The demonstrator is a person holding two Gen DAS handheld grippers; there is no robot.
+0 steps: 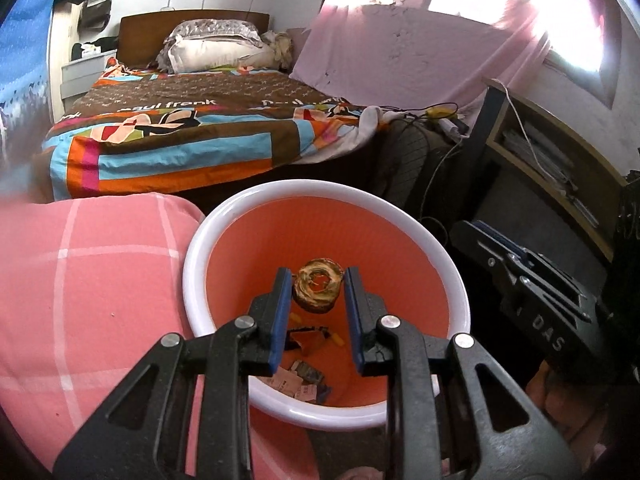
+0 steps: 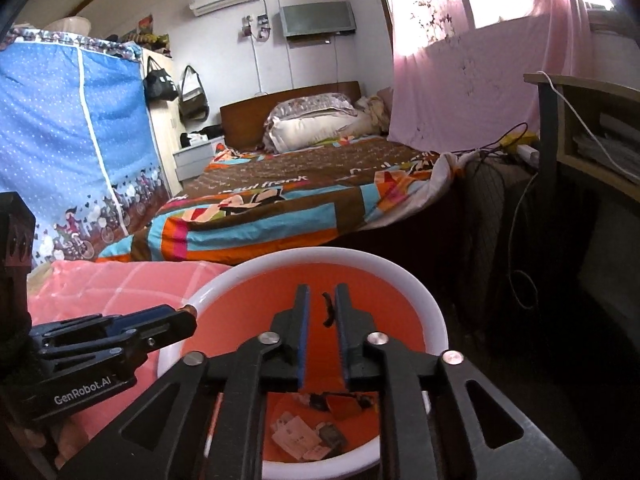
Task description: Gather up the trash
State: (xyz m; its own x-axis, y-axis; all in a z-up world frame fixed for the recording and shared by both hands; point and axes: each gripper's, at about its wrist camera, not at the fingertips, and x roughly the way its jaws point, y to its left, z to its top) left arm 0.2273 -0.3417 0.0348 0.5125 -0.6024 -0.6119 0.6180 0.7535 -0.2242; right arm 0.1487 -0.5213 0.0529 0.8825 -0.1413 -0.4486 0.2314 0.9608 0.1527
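An orange trash bin with a white rim point(image 1: 224, 220) stands below both grippers; it also shows in the right wrist view point(image 2: 400, 276). My left gripper point(image 1: 318, 286) is open over the bin. A brown ring-shaped roll point(image 1: 318, 286) sits between its fingers without touching either pad, apparently in mid-air. My right gripper point(image 2: 322, 308) is over the bin with jaws slightly apart; a small dark curved piece point(image 2: 328, 310) shows in the gap, apart from the pads. Paper scraps and wrappers point(image 1: 300, 380) lie on the bin's bottom, also in the right wrist view point(image 2: 304, 436).
A pink checked cushion point(image 1: 80, 292) lies left of the bin. A bed with a colourful quilt point(image 1: 180, 128) is behind. A desk with shelves and cables point(image 1: 552, 160) stands at the right. A blue fabric wardrobe point(image 2: 68, 140) is at the left.
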